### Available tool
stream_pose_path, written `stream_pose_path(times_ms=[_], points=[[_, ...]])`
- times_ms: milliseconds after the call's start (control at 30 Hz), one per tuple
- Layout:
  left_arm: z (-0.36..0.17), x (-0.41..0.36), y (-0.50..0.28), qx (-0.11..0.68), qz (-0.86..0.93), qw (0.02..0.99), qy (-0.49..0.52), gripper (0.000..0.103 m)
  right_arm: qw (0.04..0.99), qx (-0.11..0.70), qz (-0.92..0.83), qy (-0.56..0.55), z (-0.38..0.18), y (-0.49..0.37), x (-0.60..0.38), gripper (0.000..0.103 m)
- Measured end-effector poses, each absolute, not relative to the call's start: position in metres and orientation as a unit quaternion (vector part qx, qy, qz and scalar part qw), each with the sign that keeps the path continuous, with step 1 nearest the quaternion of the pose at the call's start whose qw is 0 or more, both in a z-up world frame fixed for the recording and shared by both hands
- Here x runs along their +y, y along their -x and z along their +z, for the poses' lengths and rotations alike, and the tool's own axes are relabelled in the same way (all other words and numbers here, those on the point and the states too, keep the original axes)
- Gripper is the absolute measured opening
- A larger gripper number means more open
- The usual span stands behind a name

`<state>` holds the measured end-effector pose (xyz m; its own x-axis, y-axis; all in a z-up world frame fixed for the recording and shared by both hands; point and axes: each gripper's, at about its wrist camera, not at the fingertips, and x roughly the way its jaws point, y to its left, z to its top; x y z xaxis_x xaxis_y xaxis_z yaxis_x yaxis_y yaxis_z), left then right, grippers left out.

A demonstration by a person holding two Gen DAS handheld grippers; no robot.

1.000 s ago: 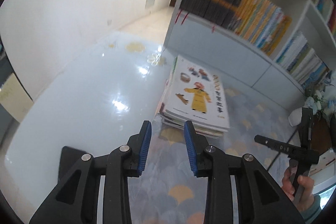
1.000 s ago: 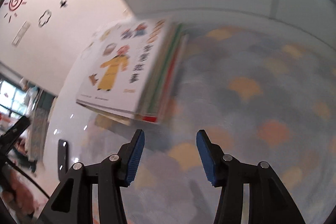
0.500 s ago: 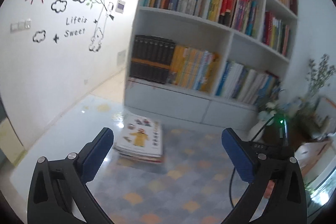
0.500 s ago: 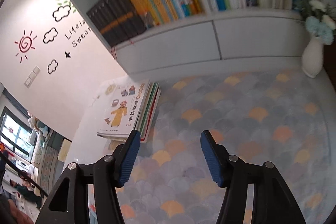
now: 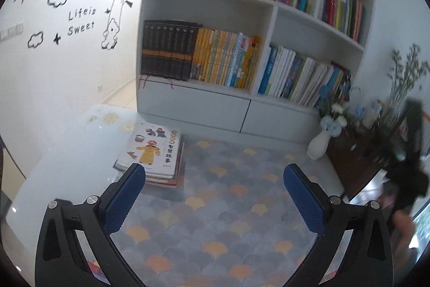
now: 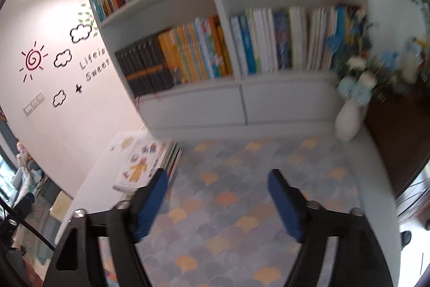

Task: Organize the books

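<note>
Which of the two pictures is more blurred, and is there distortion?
Right wrist view: more motion blur, bookshelf and white vase smeared. Left wrist view: sharper on the book stack; blurred right edge. Both: fisheye bends the shelves.

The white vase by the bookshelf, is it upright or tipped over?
Upright: the white vase stands on its base with flowers rising from its neck.

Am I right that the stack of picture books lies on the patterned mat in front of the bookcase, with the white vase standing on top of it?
Not quite. The stack of picture books does lie before the bookcase, but the white vase stands on the floor far to the right, as the left wrist view shows.
</note>
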<state>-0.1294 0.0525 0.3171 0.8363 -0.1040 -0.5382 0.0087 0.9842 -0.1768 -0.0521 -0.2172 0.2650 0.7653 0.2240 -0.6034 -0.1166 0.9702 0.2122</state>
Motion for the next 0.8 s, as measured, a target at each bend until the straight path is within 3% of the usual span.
stream_pose_path(times_ms=[267,500,800], points=[[0.296,0.023,0.091,0.336,-0.050,0.935,0.101,0.103,0.953,0.300,0.024,-0.048,0.295,0.077,-0.236,0.082],[0.289,-0.039,0.064,0.356,-0.096,0.929,0.017,0.103,0.952,0.303,-0.034,-0.028,0.297,0.087,-0.259,0.082],[0.269,-0.061,0.034,0.405,-0.127,0.906,0.006,0.103,0.945,0.316,-0.073,-0.045,0.298,0.092,-0.279,0.082]])
